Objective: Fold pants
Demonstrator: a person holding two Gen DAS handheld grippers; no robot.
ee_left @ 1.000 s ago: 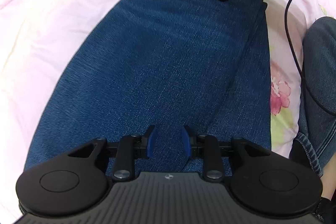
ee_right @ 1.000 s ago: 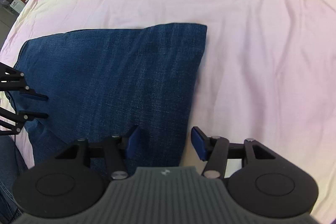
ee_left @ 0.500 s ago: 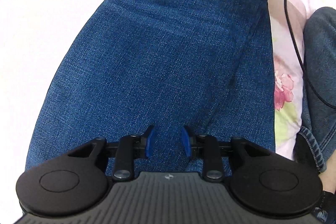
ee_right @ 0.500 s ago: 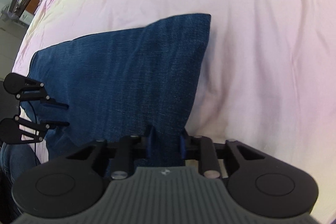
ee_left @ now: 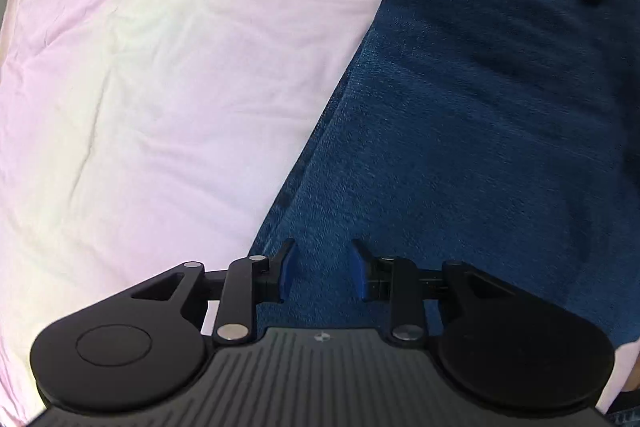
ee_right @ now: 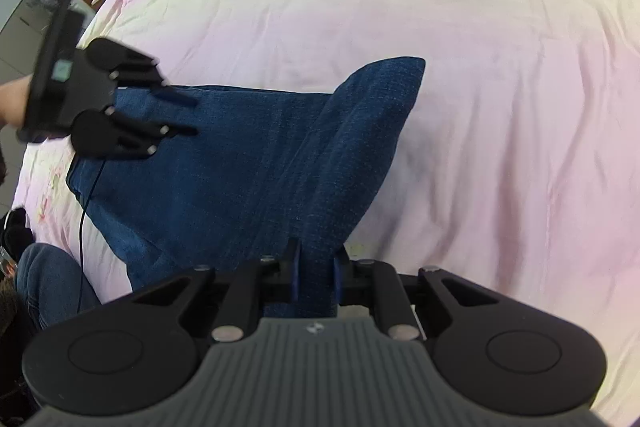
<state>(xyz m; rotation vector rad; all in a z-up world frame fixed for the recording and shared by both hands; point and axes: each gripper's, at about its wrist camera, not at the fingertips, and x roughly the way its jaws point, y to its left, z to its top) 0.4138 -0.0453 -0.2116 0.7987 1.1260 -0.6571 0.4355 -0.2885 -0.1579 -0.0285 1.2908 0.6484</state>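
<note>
The dark blue pants [ee_right: 256, 155] are lying folded on the pink bed sheet [ee_right: 500, 67], with their near right corner rising off the sheet into the right gripper [ee_right: 314, 277], whose blue pads are pinching a fold of the denim between them. The left gripper [ee_left: 322, 271] is hovering over the opposite end of the pants [ee_left: 480, 127], close to their edge beside the bare sheet [ee_left: 160, 87], its fingers standing apart with nothing between them. No container is showing in either view, and the person's own jeans-clad knee [ee_right: 52, 279] is sitting at the bed's edge.
</note>
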